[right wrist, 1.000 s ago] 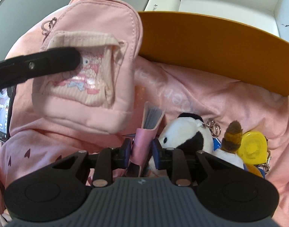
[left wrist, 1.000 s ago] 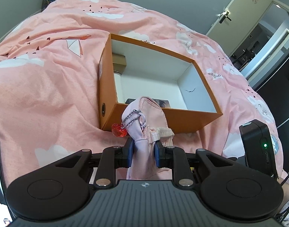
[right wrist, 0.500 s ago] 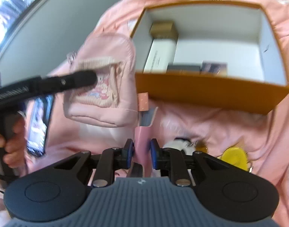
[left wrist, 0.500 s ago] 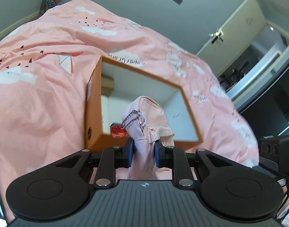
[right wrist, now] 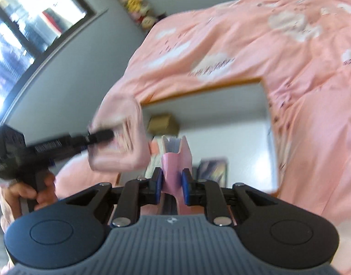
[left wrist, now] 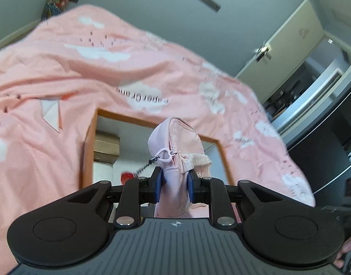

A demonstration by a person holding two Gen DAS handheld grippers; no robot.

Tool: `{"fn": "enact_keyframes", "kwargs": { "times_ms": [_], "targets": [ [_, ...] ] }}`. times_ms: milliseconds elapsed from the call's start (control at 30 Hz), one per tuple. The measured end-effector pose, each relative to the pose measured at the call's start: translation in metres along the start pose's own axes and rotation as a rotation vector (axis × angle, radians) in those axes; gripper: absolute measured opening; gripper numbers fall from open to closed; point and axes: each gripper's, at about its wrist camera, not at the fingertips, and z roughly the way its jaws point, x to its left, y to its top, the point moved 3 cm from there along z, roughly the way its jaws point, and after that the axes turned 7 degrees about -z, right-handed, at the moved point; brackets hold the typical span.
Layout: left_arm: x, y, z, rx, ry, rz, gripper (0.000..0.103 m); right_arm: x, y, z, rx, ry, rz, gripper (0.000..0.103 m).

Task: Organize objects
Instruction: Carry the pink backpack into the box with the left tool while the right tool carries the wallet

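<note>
Left gripper (left wrist: 173,186) holding a small pink backpack (left wrist: 175,146) above an open orange box (left wrist: 87,151) on a bed.

The blue pads clamp the backpack's lower part, its rounded top pointing away over the box's white interior. A bead chain with a red heart charm (left wrist: 126,176) hangs from its zipper clasp to the left. A brown carton (left wrist: 106,146) sits against the box's left wall. The pink cloud-print duvet (left wrist: 60,73) surrounds the box; a door (left wrist: 283,52) stands beyond.

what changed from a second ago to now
Both grippers have lifted toward the orange box. The right gripper, its jaws just closing tighter on the pink notebook, raised it off the plush toys. The left gripper stays clamped on the pink mini backpack.
</note>
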Motion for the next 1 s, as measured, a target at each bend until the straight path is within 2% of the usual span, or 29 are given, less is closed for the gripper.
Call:
{"fn": "enact_keyframes", "kwargs": {
  "times_ms": [133, 267, 367, 633, 833, 1000],
  "targets": [
    [0.008, 0.004, 0.052, 0.076, 0.041, 0.003, 0.025, -0.027, 0.025, 0.022, -0.030, -0.023, 0.051, 0.019],
    [0.022, -0.002, 0.083, 0.120, 0.106, 0.012, 0.025, -0.048, 0.041, 0.053, -0.026, -0.039, 0.070, 0.019],
    [0.030, -0.006, 0.094, 0.134, 0.131, 0.006, 0.025, -0.060, 0.045, 0.072, -0.027, -0.027, 0.086, 0.019],
    [0.033, -0.007, 0.113, 0.125, 0.212, 0.066, 0.025, -0.078, 0.056, 0.123, -0.012, -0.014, 0.110, 0.019],
    [0.027, -0.007, 0.120, 0.132, 0.290, 0.137, 0.036, -0.089, 0.057, 0.142, -0.022, 0.016, 0.184, 0.019],
    [0.021, -0.010, 0.121, 0.149, 0.323, 0.215, 0.047, -0.093, 0.056, 0.155, -0.025, 0.025, 0.228, 0.019]
  ]
}}
